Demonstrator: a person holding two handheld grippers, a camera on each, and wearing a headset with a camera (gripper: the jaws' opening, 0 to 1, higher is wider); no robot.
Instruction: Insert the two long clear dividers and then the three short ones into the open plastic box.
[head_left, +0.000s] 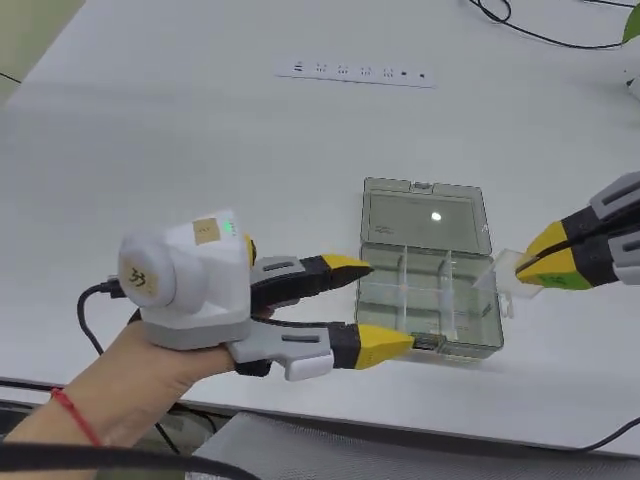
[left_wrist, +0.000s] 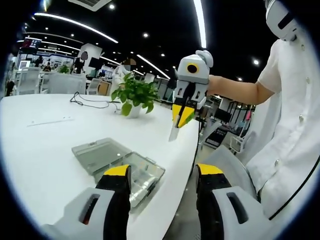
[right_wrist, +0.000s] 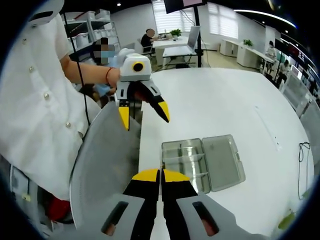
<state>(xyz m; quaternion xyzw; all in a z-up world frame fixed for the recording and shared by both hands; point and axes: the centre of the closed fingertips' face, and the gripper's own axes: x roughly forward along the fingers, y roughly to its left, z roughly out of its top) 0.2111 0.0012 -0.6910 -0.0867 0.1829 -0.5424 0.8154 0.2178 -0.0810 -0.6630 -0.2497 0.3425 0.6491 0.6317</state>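
At the white table (head_left: 180, 140), my right gripper (head_left: 535, 262) held a clear divider (head_left: 503, 283), its fingers (head_left: 548, 240) pinched shut on one end of the strip. The divider hung just off the right-hand wall of the open plastic box (head_left: 470, 342), close beside the rim and not yet in a slot. In the left gripper view the same strip pointed downward from the yellow tips, above the table.

My left gripper (head_left: 385, 305) hovered at the box's left side, fingers spread wide and holding nothing. The upper fingertip lay by the box's left wall, the lower one by its near left corner.

The box sat close to the near edge of the table with its lid (head_left: 425, 215) laid flat behind it. Clear partitions already stood inside the base, splitting it into compartments. A white power strip (head_left: 355, 72) lay well apart, farther up the table.
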